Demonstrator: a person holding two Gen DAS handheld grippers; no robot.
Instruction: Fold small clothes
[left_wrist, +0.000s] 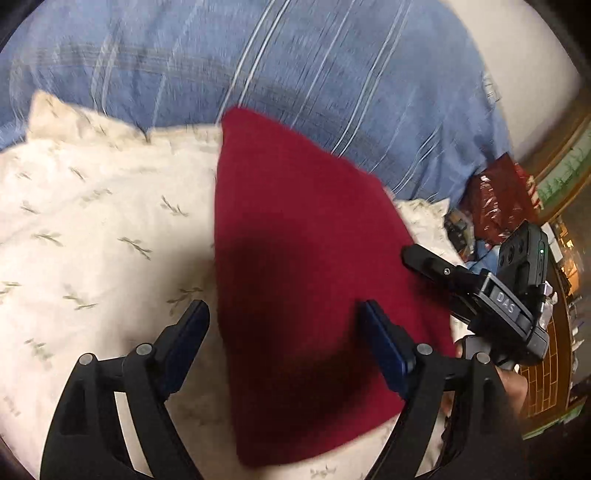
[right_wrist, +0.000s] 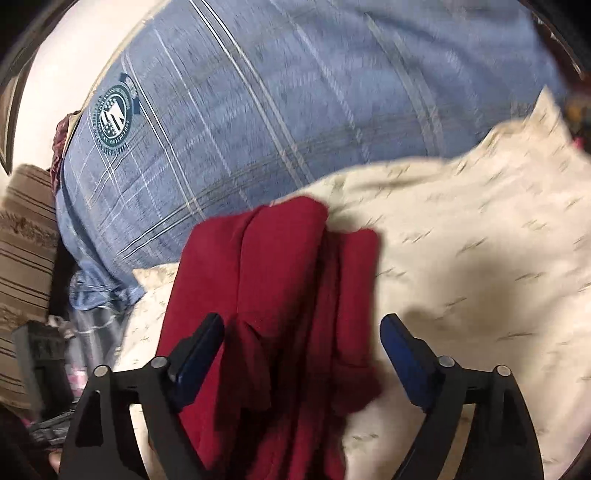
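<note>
A dark red garment (left_wrist: 306, 258) lies folded on a cream bedsheet (left_wrist: 92, 229) with a leaf print. My left gripper (left_wrist: 284, 314) is open above its near part, one finger over the sheet, one over the cloth. The right gripper (left_wrist: 436, 266) shows at the garment's right edge in the left wrist view. In the right wrist view the red garment (right_wrist: 280, 266) lies in bunched folds on the cream sheet (right_wrist: 461, 258), and my right gripper (right_wrist: 301, 328) is open above it, holding nothing.
A large blue plaid pillow (left_wrist: 295, 66) lies behind the garment; it also shows in the right wrist view (right_wrist: 277, 110). A red shiny bag (left_wrist: 498, 199) and clutter sit at the right. A brown striped cushion (right_wrist: 22, 251) is at the left.
</note>
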